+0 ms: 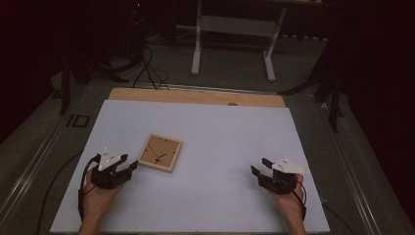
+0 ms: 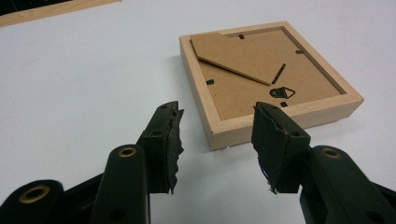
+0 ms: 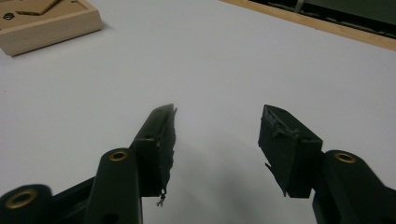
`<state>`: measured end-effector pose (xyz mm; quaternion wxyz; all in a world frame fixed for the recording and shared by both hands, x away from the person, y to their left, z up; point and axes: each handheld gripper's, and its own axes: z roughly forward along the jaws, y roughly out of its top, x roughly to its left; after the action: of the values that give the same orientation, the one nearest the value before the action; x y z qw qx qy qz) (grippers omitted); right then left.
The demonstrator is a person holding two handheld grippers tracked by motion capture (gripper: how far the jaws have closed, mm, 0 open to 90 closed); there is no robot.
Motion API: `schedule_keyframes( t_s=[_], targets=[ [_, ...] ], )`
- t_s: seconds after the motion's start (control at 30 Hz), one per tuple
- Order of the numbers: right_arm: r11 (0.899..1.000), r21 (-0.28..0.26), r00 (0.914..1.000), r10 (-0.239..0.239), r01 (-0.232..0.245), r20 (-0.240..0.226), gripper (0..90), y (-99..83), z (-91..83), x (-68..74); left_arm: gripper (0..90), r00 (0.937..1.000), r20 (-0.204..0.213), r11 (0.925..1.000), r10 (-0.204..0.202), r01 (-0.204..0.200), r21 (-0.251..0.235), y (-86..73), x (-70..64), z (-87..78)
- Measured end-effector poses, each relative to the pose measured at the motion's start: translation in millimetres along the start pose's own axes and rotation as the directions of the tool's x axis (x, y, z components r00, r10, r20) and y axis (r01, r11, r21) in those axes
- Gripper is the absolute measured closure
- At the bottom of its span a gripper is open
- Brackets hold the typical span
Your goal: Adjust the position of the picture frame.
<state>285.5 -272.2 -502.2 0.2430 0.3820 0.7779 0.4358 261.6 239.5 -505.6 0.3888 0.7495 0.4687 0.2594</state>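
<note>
Left gripper [image 1: 128,164] sits wide open, just short of the near corner of the wooden picture frame [image 1: 159,152].

Frame's face-down left of centre on the white table [image 1: 220,147], backing board [image 2: 261,70] up. Right gripper [image 1: 260,166] is open too, idling well off right. Risk I see: jaws nudge the corner and the frame just skids away instead of getting grabbed.
</note>
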Motion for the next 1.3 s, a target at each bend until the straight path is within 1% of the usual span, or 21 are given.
schedule_keyframes(
  t_s=[0.27,0.33,0.37,0.4,0.47,0.5,0.57,0.83,1.07,1.3],
  targets=[
    [1.000,-0.001,0.9999,-0.012,0.012,0.005,46.2,0.2,-1.3,1.4,51.9,1.0000,-0.006,0.9999,0.008,-0.008,-0.007,0.1,-0.8,-0.8],
    [1.000,0.000,1.0000,-0.009,0.009,0.000,46.0,0.2,-1.0,1.7,51.9,1.0000,0.004,0.9999,-0.008,0.008,-0.009,0.5,-0.4,-0.1],
    [1.000,0.002,1.0000,-0.008,0.008,-0.005,45.7,0.1,-0.5,1.8,52.2,0.9998,0.013,0.9998,-0.011,0.012,-0.017,0.9,-0.4,0.2],
    [1.000,0.002,1.0000,-0.008,0.008,-0.005,45.7,0.1,-0.5,1.8,53.3,0.9998,0.013,0.9998,-0.011,0.012,-0.017,0.9,-0.4,0.2],
    [1.000,0.003,0.9999,-0.012,0.012,-0.004,45.6,0.4,0.4,1.8,53.5,0.9998,0.017,0.9997,-0.005,0.005,-0.022,1.5,-2.1,0.6],
    [1.000,0.002,0.9999,-0.013,0.013,-0.004,45.4,0.5,0.5,1.9,53.5,0.9999,0.014,0.9998,0.009,-0.009,-0.020,1.7,-4.1,1.5],
    [1.000,0.002,0.9999,-0.014,0.014,-0.004,45.2,0.5,0.3,2.0,53.6,0.9998,0.011,0.9998,0.015,-0.015,-0.015,1.8,-5.1,1.9],
    [1.000,-0.005,1.0000,-0.006,0.006,-0.005,44.9,0.5,-1.1,0.8,55.2,1.0000,0.002,0.9996,0.008,-0.008,-0.027,1.4,-2.3,-0.3],
    [1.000,-0.008,1.0000,-0.007,0.007,-0.003,45.0,0.5,-1.3,0.7,55.1,0.9999,0.004,0.9996,0.014,-0.014,-0.026,2.1,-2.7,1.9],
    [1.000,-0.008,1.0000,-0.009,0.009,0.000,44.8,0.6,-1.0,1.1,56.4,1.0000,-0.006,0.9994,-0.006,0.006,-0.035,2.6,2.5,5.0]
  ],
)
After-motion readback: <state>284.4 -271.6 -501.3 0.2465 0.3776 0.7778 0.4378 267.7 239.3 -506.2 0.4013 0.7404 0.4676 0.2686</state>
